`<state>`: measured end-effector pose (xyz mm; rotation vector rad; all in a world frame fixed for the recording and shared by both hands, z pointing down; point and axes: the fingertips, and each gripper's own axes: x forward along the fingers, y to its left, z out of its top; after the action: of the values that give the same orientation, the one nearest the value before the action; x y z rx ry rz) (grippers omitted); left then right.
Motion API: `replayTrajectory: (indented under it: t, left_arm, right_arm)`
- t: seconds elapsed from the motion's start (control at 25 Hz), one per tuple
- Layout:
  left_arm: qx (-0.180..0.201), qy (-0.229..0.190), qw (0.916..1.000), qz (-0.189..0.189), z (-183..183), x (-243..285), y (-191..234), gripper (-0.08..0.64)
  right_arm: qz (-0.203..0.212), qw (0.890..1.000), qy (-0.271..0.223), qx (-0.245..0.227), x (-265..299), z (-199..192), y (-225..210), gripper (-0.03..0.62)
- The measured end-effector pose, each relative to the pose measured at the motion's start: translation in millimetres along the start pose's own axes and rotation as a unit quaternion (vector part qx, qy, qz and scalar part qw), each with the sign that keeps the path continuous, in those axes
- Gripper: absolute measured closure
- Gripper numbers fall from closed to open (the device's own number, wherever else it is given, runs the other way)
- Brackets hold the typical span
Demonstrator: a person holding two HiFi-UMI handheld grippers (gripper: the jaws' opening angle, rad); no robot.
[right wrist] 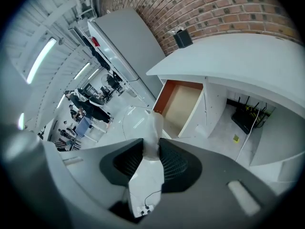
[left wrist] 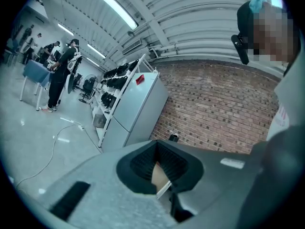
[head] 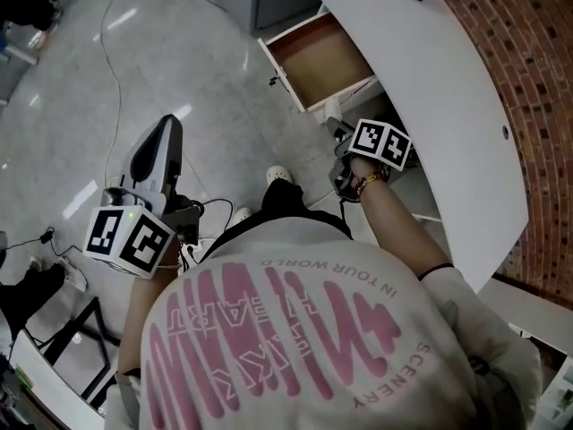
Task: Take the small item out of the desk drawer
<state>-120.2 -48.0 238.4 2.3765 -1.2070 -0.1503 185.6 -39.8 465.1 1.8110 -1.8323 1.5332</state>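
Sweatshirt [head: 295, 348] print reads "SCENERY"; right gripper [right wrist: 151, 146] is half-closed, clamping the small white item [right wrist: 145, 175] between its jaws; open drawer [right wrist: 183, 104] lies beyond them; left gripper [left wrist: 156, 150] tips meet, empty.

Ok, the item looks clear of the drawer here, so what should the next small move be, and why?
Probably carry the white item over the desk top and set it down. The right tongs are clamped on it, well clear of the drawer, which stands open and looks empty. The desk top beside the drawer has free room.
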Motion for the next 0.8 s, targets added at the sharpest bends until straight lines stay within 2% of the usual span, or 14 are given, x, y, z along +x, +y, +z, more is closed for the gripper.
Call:
replayTrajectory:
  t: [0.36,0.8]
  left_arm:
    - [0.009,-0.013,0.9997,-0.020,3.6,-15.1,-6.7,0.555]
    - [0.011,-0.023,0.9991,-0.035,7.9,-32.0,-15.6,0.555]
  right_arm:
    - [0.038,0.998,-0.044,0.037,-33.3,-9.6,31.3,0.469]
    - [0.100,0.992,-0.079,0.027,-68.5,-9.5,91.7,0.469]
